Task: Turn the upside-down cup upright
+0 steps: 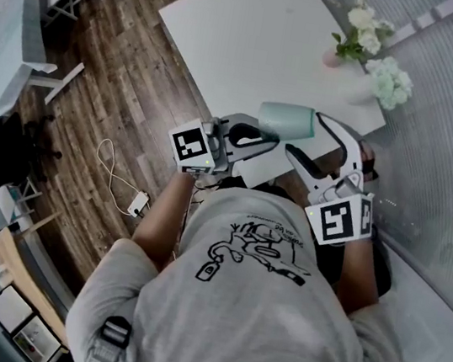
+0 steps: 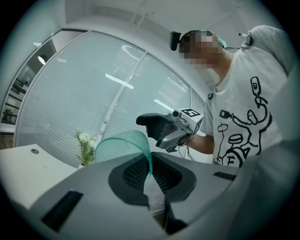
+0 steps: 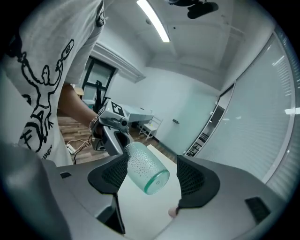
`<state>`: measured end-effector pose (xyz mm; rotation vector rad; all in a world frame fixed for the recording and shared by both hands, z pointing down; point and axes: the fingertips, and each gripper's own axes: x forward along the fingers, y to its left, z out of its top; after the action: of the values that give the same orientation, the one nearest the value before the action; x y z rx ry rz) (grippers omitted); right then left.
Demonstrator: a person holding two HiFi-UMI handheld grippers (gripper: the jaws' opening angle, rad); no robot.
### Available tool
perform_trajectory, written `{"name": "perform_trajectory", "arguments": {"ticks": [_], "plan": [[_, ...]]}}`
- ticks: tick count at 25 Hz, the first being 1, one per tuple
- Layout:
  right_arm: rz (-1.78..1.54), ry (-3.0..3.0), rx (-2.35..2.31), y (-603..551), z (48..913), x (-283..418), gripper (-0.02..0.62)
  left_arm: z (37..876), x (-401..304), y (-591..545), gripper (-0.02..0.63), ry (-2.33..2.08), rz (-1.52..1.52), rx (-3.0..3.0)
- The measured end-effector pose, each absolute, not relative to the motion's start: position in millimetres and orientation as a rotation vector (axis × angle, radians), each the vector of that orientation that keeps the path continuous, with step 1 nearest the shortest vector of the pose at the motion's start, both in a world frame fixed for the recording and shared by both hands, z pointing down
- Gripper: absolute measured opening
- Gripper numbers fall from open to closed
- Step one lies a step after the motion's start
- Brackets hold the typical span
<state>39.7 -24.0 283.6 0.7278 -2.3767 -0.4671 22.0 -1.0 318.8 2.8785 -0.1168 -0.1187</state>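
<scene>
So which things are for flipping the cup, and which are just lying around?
For the job:
- cup
- left gripper, shut on the cup's rim
- right gripper, open, with the cup between its jaws

Just lying about:
- flowers
- cable on the floor
- chair

Looks like an office, of the meeting-room kind. Shows a large white counter (image 1: 232,40) with rounded corners, standing on a wood-plank floor (image 1: 118,56). Has a tall glass partition (image 2: 93,93) with fine horizontal stripes running along 1 side. Carries white flowers (image 1: 359,26) in a pink pot at the counter's far edge, close to that glass. Holds pale desks (image 1: 18,41) and a black swivel chair (image 1: 18,151) further off. Lit from above by a long strip light (image 3: 154,21) in a plain white ceiling. Includes a white cable and charger (image 1: 134,200) lying on the floor.
</scene>
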Motion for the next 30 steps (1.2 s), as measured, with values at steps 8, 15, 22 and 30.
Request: {"name": "perform_trajectory", "arguments": {"ticks": [8, 15, 22, 30], "plan": [[-0.607, -2.184, 0.653, -23, 296, 38, 0.328, 323, 22, -3, 0.014, -0.117, -0.081, 2.88], [-0.693, -2.012, 0.595, -25, 312, 38, 0.331, 324, 23, -3, 0.014, -0.113, -0.056, 2.88], [-0.73, -1.866, 0.555, -30, 327, 38, 0.339, 328, 25, -3, 0.014, -0.1, -0.031, 2.873], [-0.759, -1.747, 0.508, -34, 340, 37, 0.345, 326, 27, -1, 0.015, -0.084, -0.029, 2.873]]}}
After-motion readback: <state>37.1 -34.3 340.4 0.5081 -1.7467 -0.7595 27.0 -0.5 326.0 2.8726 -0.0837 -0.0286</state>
